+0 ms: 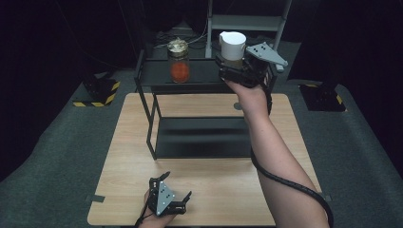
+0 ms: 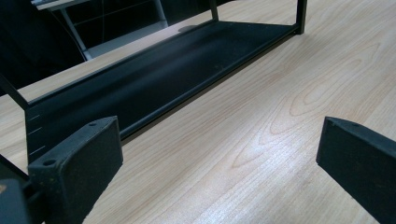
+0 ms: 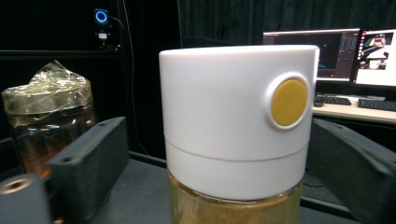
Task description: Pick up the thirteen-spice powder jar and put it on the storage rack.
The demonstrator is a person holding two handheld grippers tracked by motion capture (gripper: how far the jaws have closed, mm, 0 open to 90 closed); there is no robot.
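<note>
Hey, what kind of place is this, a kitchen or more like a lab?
Most likely a lab or recording studio, not a kitchen: black curtains ring a lone wooden table, computer monitors glow on a desk behind, and hazard-striped stand bases sit on grey carpet.

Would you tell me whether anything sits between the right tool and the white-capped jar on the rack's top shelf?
Nothing visible does: the white-capped jar stands directly between the right tool's open jaws.

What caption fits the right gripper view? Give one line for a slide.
Open right claw flanks a white-capped jar on the black shelf, pads apart from it; a foil-topped jar stands beside.
</note>
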